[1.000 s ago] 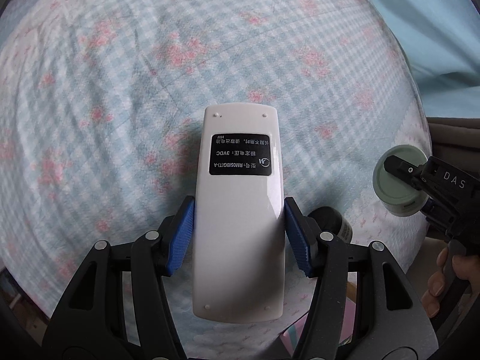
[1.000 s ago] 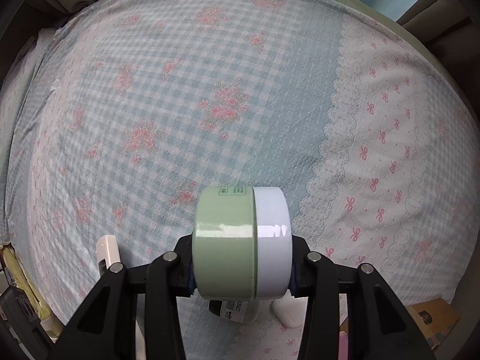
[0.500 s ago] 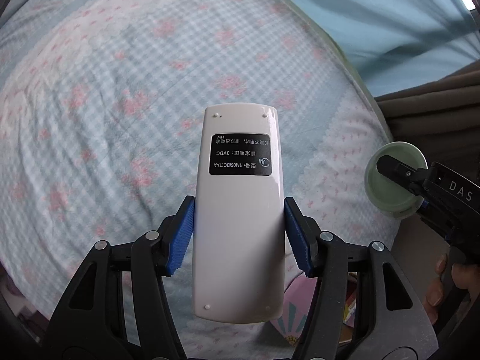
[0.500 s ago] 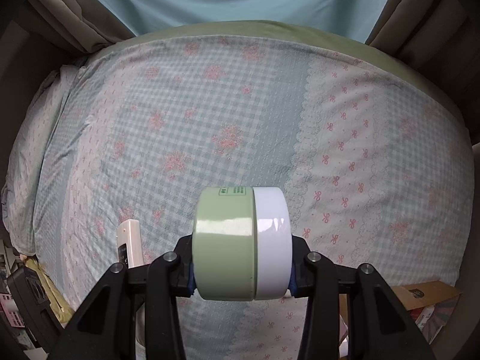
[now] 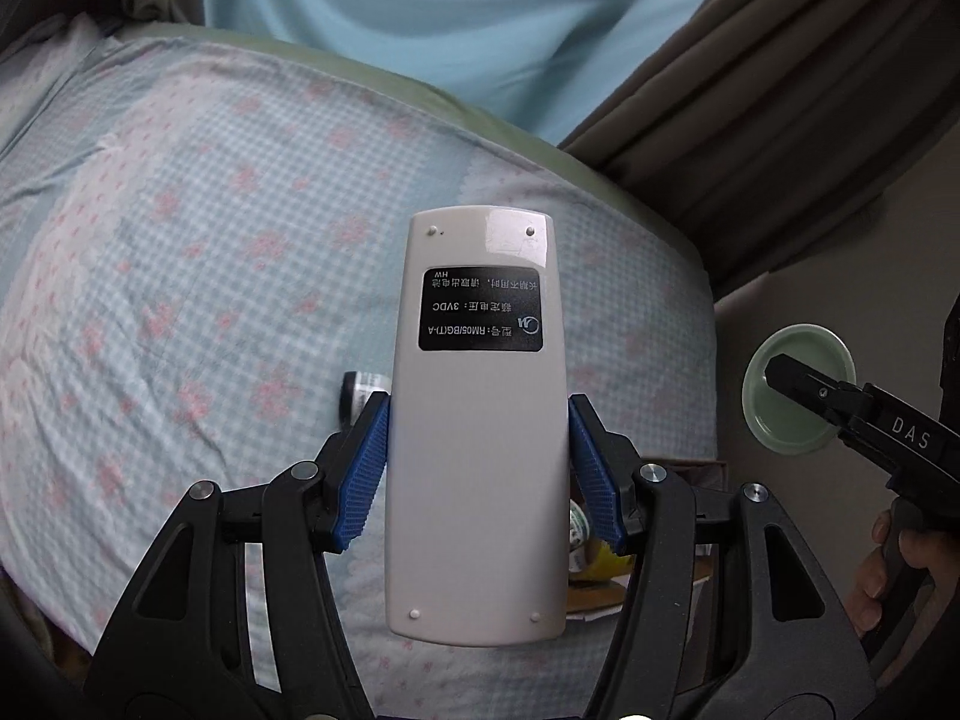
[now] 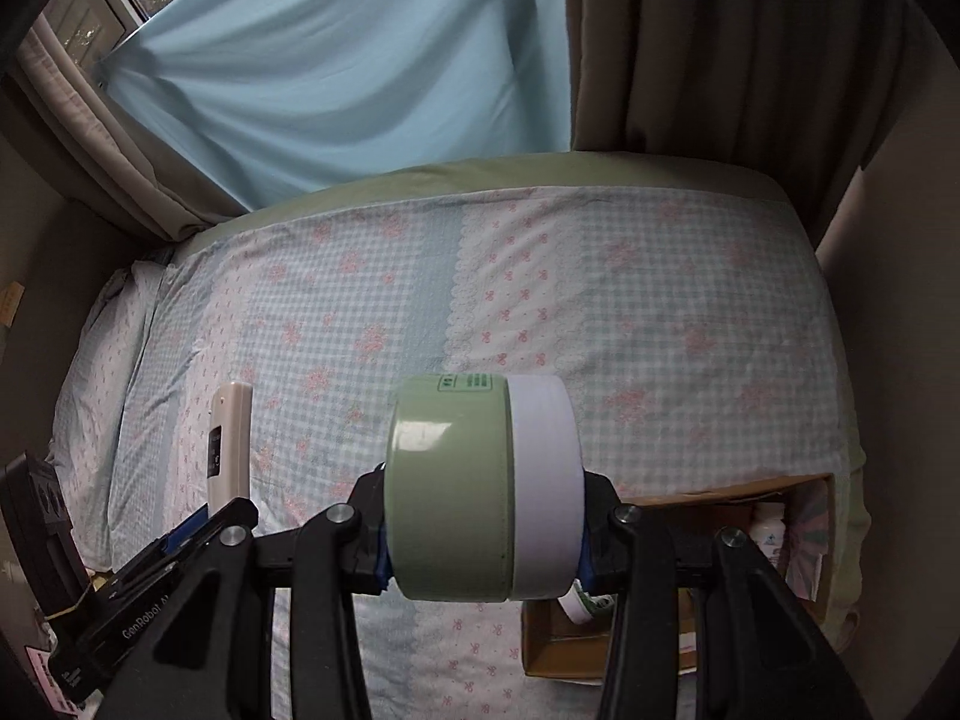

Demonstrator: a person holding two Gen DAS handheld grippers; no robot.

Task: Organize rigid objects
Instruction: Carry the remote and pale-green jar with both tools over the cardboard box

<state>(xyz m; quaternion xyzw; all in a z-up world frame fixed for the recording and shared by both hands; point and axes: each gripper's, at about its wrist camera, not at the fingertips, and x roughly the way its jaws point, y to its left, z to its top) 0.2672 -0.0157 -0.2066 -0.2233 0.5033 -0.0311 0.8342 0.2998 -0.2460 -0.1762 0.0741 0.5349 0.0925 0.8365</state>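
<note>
My left gripper (image 5: 478, 407) is shut on a white remote control (image 5: 480, 480), which lies back side up with its black label showing, high above the bed. My right gripper (image 6: 487, 483) is shut on a round jar (image 6: 480, 486) with a pale green body and a white lid, gripped across its two flat ends. In the left wrist view the jar (image 5: 780, 420) and the right gripper (image 5: 804, 387) hang off to the right, past the bed's edge. In the right wrist view the left gripper (image 6: 204, 519) and the remote (image 6: 231, 438) show at the lower left.
The bed (image 6: 660, 324) has a blue checked sheet with pink flowers. A small dark bottle (image 5: 355, 396) lies on it behind the remote. An open cardboard box (image 6: 708, 495) with a white bottle (image 6: 768, 525) stands by the bed's near side. Blue and brown curtains (image 6: 360, 72) hang behind.
Both grippers have risen and drawn back from the bed with the remote and the jar still held. The curtains, the bed's far edge and the cardboard box have come into view.
</note>
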